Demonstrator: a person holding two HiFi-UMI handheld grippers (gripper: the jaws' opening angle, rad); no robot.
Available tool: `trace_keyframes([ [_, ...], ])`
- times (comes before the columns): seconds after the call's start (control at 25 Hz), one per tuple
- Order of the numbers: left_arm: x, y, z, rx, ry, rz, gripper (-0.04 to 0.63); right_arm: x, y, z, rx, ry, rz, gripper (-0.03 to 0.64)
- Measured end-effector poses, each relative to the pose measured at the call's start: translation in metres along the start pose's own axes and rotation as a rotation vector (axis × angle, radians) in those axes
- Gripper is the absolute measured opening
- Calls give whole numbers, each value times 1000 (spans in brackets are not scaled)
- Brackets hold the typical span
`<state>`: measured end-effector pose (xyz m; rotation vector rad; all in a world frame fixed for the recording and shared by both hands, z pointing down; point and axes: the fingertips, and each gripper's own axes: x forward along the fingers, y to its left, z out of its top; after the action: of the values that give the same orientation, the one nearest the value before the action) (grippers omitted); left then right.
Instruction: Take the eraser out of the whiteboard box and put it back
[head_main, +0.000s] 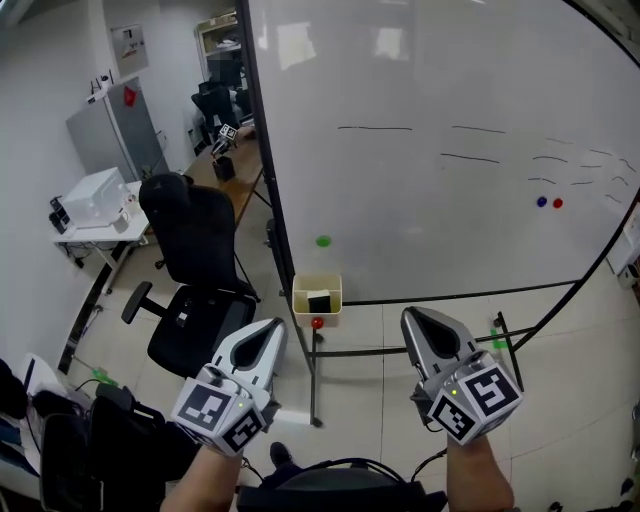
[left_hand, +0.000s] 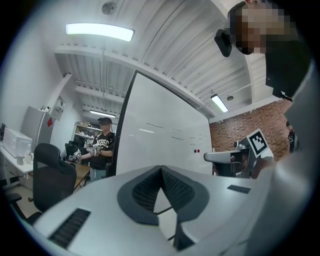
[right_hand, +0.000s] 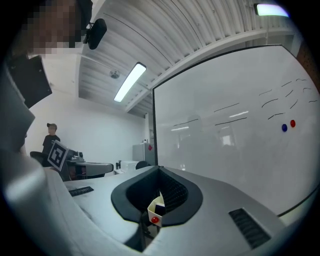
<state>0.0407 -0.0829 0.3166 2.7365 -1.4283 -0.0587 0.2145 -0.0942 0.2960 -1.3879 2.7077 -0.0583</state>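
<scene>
A person holds the left gripper and the right gripper side by side, both pointed toward a large whiteboard. Each gripper's jaws are clenched tip to tip with nothing between them. The dark eraser sits inside the pale yellow whiteboard box, which hangs at the board's lower left corner, well apart from both grippers. A red magnet shows at the box's lower edge and a green magnet on the board above it. A black office chair stands left of the board.
</scene>
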Motion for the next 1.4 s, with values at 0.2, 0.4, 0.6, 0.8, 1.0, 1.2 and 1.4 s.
trace_keyframes([
  [0.2, 6, 40, -2, -5, 5, -30, 32, 35, 10, 0, -21, -21, -18, 12],
  [0.4, 8, 97, 3, -18, -5, -48, 32, 81, 21, -6, -20, 2, -78, 12],
  [0.6, 18, 139, -6, -38, 10, -97, 32, 125, 28, -26, -15, 32, -128, 14],
  [0.8, 22, 176, -14, -59, 7, -139, 32, 157, 33, -36, -16, 35, -188, 48],
  [1.0, 31, 195, -32, -91, 37, -125, 32, 178, 29, -54, -9, 89, -195, 115],
  [1.2, 41, 200, -45, -93, 45, -85, 32, 196, 21, -84, 5, 149, -179, 204],
  [1.4, 50, 208, -65, -102, 64, -53, 32, 215, 15, -124, 13, 219, -179, 250],
])
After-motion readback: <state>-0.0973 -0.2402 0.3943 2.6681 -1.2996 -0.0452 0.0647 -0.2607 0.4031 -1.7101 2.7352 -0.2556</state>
